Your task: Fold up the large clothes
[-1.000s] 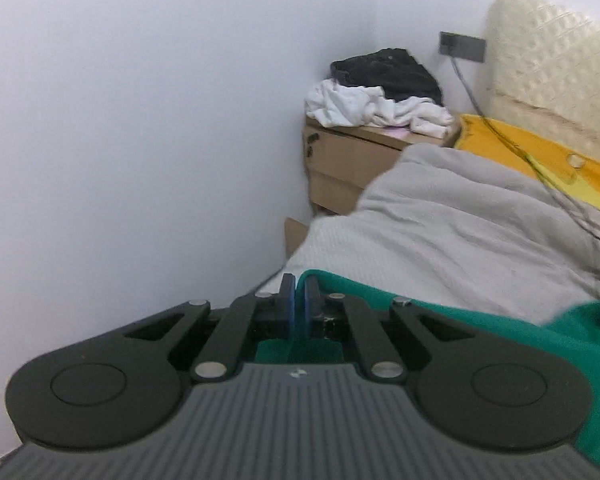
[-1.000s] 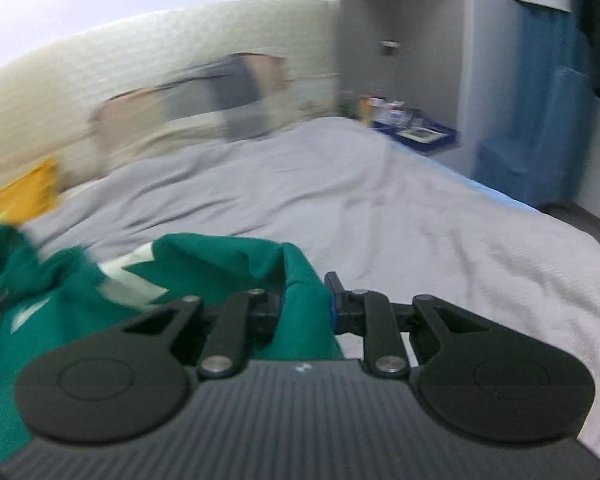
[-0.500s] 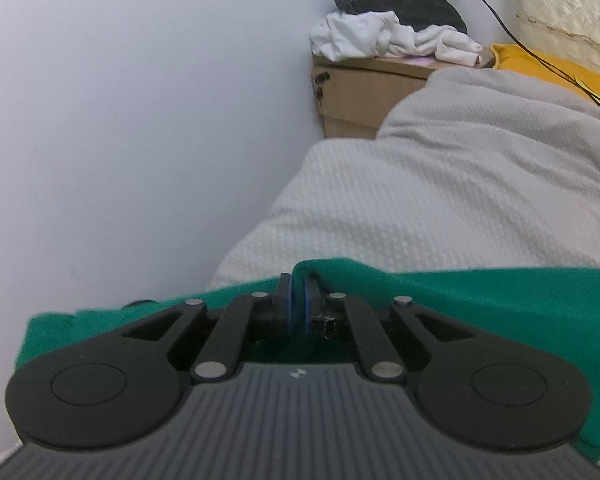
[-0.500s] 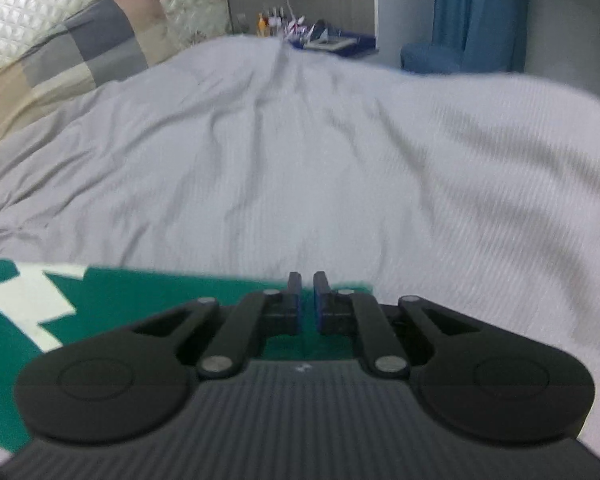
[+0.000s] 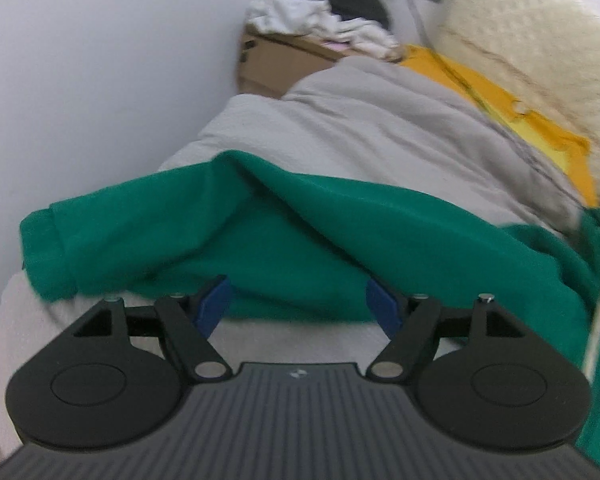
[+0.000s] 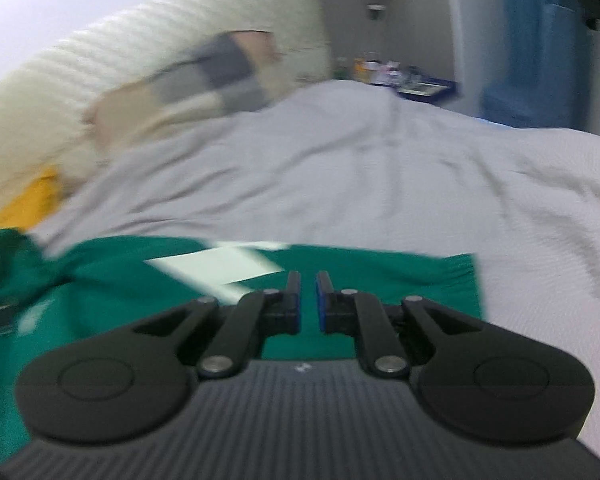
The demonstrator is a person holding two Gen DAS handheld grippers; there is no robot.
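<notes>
A: Our left black two-finger gripper [image 5: 300, 306] stands with its blue-padded fingers [image 5: 214, 304] spread wide, holding nothing. The large green fleece garment [image 5: 284, 240] lies rumpled on the pale grey textured bedspread [image 5: 380, 136] just ahead of those fingers, its near hem draped over their tips.

B: On our side, the right black two-finger gripper [image 6: 308, 298] has its fingers drawn close, a narrow gap left between the pads. We see no cloth in that gap. The garment [image 6: 360, 276] lies flat beneath and ahead of it, with a white printed patch [image 6: 216, 266] facing up.

A: A sleeve-like fold reaches towards the white wall [image 5: 100, 60] at our left. Behind the bed, a brown cardboard box [image 5: 276, 64] carries a heap of white and black clothes [image 5: 324, 12].

B: A yellow-orange pillow [image 5: 512, 116] sits against the cream quilted headboard [image 5: 532, 52]. Our view is blurred, so what may be a grey-and-beige checked pillow [image 6: 204, 80] at the head of the bed is hard to make out.

A: The garment's right part bunches up at the frame's edge.
</notes>
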